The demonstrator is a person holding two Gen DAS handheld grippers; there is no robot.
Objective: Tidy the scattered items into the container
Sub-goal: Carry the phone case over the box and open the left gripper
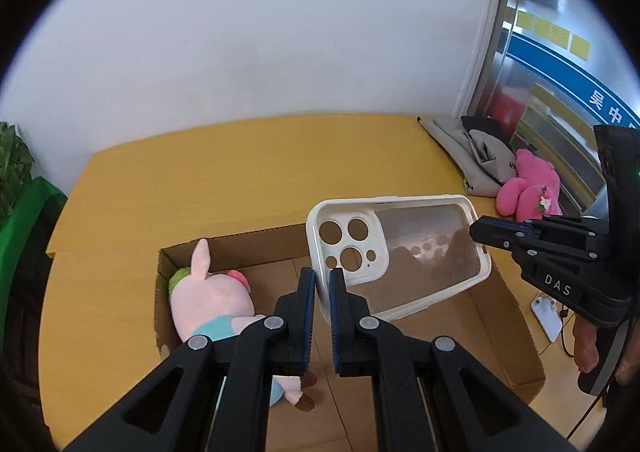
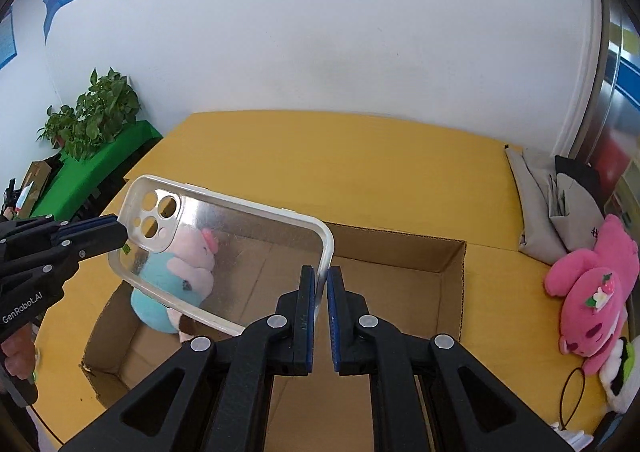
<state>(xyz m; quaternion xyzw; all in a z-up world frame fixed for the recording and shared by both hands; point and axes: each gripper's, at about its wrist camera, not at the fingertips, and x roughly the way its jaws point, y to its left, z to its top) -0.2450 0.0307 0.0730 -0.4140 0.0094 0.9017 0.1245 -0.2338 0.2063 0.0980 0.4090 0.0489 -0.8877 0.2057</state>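
Both grippers, left point(image 1: 323, 279) and right point(image 2: 323, 279), clamped on phone case point(image 1: 400, 252) ends.

phone case point(image 1: 400, 260) above box point(image 1: 516, 332) | pig plush point(image 1: 212, 300) in box | box on table point(image 1: 260, 172)

A clear phone case point(image 1: 400, 256) with a white rim and camera cut-outs is held tilted in the air above an open cardboard box point(image 1: 516, 336), clamped at opposite ends. Inside the box, against its left wall, a pale pink plush pig point(image 1: 208, 304) in light blue is laid on its side.
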